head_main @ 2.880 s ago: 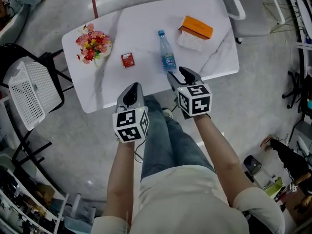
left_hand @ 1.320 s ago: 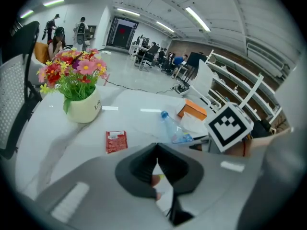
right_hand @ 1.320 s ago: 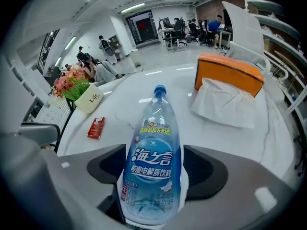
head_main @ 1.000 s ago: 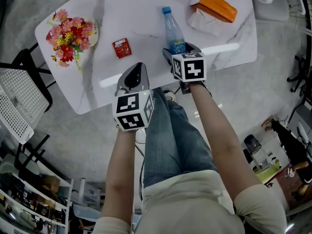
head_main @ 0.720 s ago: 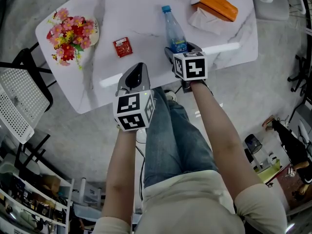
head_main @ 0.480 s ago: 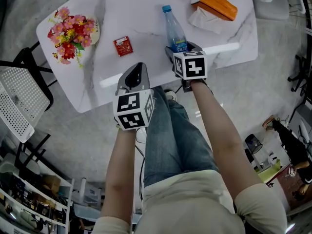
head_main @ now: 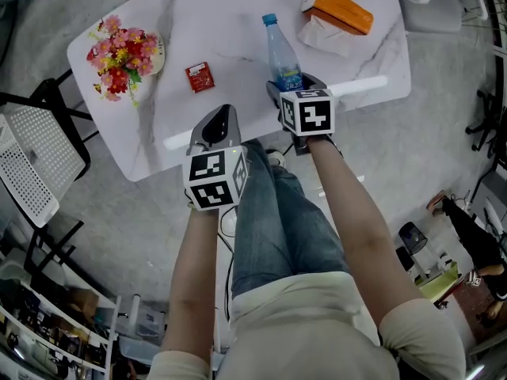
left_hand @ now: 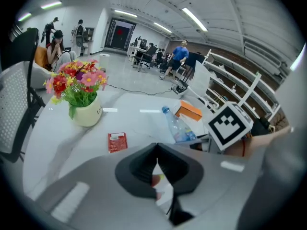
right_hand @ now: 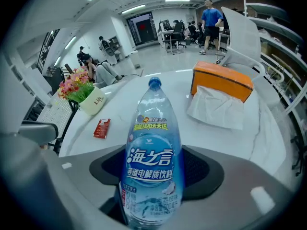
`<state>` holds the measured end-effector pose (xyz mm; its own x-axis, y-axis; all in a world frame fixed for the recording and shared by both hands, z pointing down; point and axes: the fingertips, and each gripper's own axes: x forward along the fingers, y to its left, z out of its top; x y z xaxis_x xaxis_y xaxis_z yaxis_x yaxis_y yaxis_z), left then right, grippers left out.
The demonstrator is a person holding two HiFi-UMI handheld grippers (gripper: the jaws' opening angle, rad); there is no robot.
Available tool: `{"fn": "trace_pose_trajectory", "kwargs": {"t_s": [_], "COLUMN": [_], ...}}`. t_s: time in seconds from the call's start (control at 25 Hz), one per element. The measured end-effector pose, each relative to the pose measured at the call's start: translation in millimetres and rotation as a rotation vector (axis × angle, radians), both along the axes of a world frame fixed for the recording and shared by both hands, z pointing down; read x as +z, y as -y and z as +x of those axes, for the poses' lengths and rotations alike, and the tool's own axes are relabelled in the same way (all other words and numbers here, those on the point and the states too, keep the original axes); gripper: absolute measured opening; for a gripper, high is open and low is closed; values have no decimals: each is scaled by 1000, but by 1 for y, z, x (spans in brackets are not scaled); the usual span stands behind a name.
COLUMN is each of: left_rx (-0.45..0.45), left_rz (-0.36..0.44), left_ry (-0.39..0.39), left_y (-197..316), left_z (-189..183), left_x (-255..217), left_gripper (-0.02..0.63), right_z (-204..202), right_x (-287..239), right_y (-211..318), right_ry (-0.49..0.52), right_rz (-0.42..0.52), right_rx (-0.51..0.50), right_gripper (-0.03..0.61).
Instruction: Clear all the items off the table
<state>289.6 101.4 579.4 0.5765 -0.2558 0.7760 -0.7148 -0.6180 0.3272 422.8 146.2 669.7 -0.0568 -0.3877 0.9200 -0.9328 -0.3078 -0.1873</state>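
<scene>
Items on the white marble table point(head_main: 238, 22): four, one of each.

1. One water bottle point(head_main: 282, 54), clear with a blue cap and blue label, upright near the table's near edge. The right gripper point(head_main: 293, 84) has just been closing, and its jaws now press on the bottle's lower body from both sides, at a middling width. Whether the bottle's base touches the tabletop cannot be told.
2. One red packet point(head_main: 200, 77), lying flat to the left of the bottle, apart from it.
3. One pot of flowers point(head_main: 127, 54), red, pink and yellow blooms in a pale pot, well to the left of the bottle, beyond the packet.
4. One orange tissue box point(head_main: 337, 10), beyond and to the right of the bottle, with a white tissue point(head_main: 321, 36) pulled out on the side facing the bottle.

Grippers: two. The left gripper point(head_main: 223, 114) sits left of the bottle at the table's near edge, its jaws closed together with nothing between them.

One white perforated chair point(head_main: 32, 165) stands off the table, far left of the bottle.
</scene>
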Motion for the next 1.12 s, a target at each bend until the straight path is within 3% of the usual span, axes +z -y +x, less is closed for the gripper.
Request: {"fn": "trace_pose_trajectory", "kwargs": {"t_s": [0.4, 1.12], "left_rx": [-12, -134], "left_rz": [31, 106], "left_ry": [-2, -17], "left_y": [-19, -63], "left_z": [-1, -29], "left_x": [-46, -140], "left_gripper": [9, 9], "right_z": [-10, -16], "right_x": [-60, -187], "right_y": [-16, -72], "right_ry": [-1, -44], "right_rz": [51, 179], "right_rx": [-23, -73], "right_gripper": [328, 328]}}
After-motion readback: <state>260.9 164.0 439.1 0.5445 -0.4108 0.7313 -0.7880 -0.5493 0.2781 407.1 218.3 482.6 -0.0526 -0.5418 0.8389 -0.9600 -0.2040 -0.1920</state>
